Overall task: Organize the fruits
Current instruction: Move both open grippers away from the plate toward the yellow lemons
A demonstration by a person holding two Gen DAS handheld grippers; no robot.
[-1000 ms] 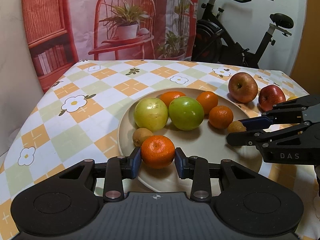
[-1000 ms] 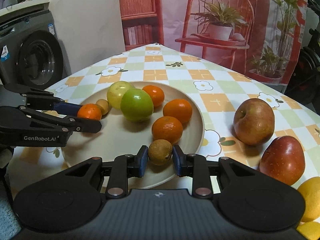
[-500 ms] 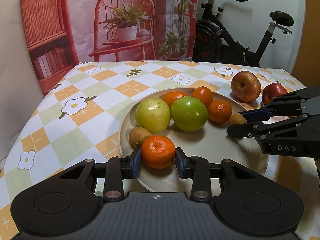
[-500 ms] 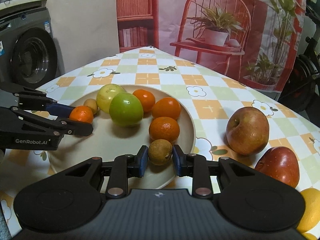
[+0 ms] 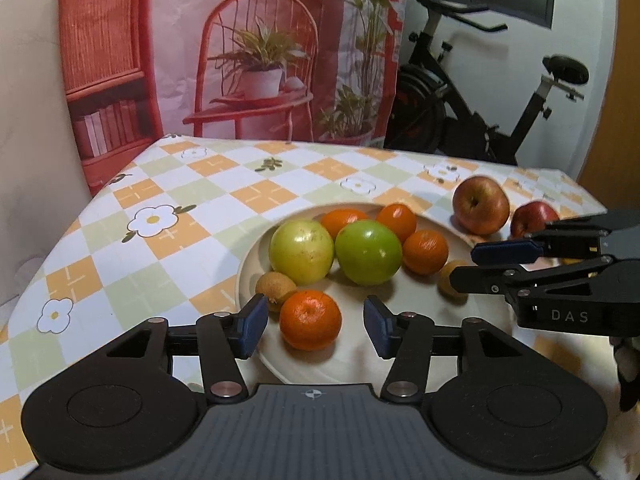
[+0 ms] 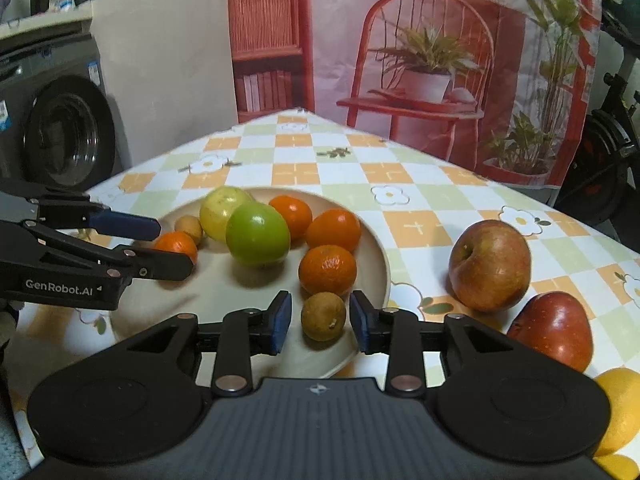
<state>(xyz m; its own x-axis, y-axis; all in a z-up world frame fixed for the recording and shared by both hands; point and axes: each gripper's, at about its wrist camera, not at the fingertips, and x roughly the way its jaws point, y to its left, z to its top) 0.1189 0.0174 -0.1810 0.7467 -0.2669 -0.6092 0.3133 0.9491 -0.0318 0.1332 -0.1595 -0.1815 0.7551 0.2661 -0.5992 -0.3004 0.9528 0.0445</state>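
A cream plate [image 5: 248,264] holds two green apples, several mandarins and two small brown fruits. My left gripper [image 5: 315,326] hangs over the plate's near rim with its jaws opening. A mandarin [image 5: 310,320] lies on the plate between its blue pads, with a gap on each side. My right gripper [image 6: 320,322] is at the plate's other side [image 6: 380,256], its jaws also opening. A small brown fruit [image 6: 323,316] sits between its pads with a thin gap on both sides. Each gripper shows in the other's view.
Two red apples [image 6: 490,266] [image 6: 554,332] and a lemon [image 6: 620,412] lie on the checked tablecloth right of the plate. A green apple [image 5: 368,252] and a yellow-green one [image 5: 301,251] fill the plate's middle. An exercise bike and a washing machine stand beyond the table.
Both grippers have opened. The left one let go of the mandarin and the right one let go of the small brown fruit. Both fruits now rest on the plate.
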